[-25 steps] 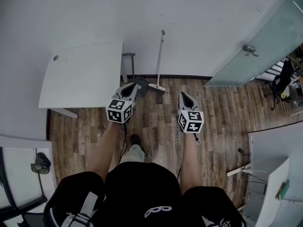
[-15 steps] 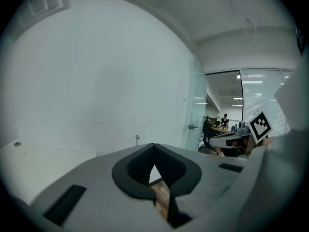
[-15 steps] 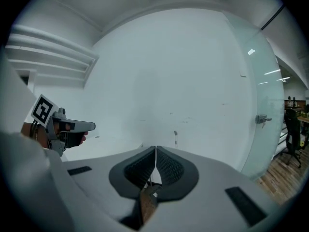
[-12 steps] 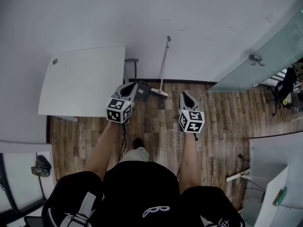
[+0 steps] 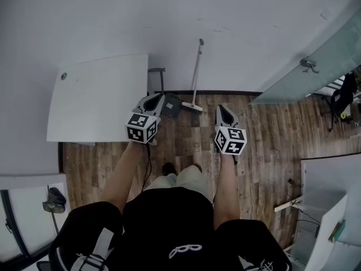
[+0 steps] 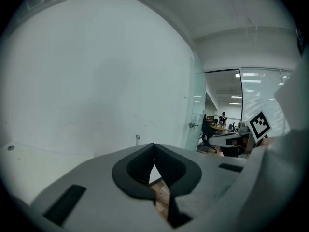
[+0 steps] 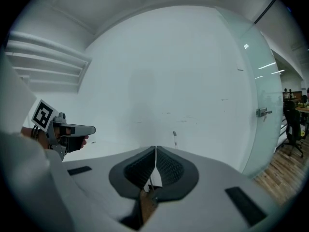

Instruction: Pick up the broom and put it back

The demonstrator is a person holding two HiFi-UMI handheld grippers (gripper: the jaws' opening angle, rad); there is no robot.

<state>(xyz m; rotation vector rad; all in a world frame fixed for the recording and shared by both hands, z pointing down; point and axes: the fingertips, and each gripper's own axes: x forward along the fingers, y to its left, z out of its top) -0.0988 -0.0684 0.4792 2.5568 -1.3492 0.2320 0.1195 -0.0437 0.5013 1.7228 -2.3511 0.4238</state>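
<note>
The broom (image 5: 196, 75) leans upright against the white wall, its pale head (image 5: 192, 107) on the wood floor next to a dark dustpan (image 5: 172, 105). My left gripper (image 5: 155, 97) is held out just left of the dustpan, shut with nothing in it. My right gripper (image 5: 221, 108) is held out to the right of the broom head, also shut and empty. Neither touches the broom. The top of the broom handle (image 6: 137, 137) peeks above the left gripper (image 6: 154, 145) in the left gripper view. It shows again as the handle top (image 7: 174, 134) above the right gripper (image 7: 155, 149).
A white table (image 5: 101, 95) stands at the left against the wall, with a dark stool frame (image 5: 157, 75) beside it. A frosted glass door (image 5: 316, 66) stands at the right. Another white desk (image 5: 333, 174) is at the far right. The person's legs and feet (image 5: 180, 179) are below the grippers.
The person has stepped forward and both grippers have moved closer to the wall and the broom. Both stay shut.
</note>
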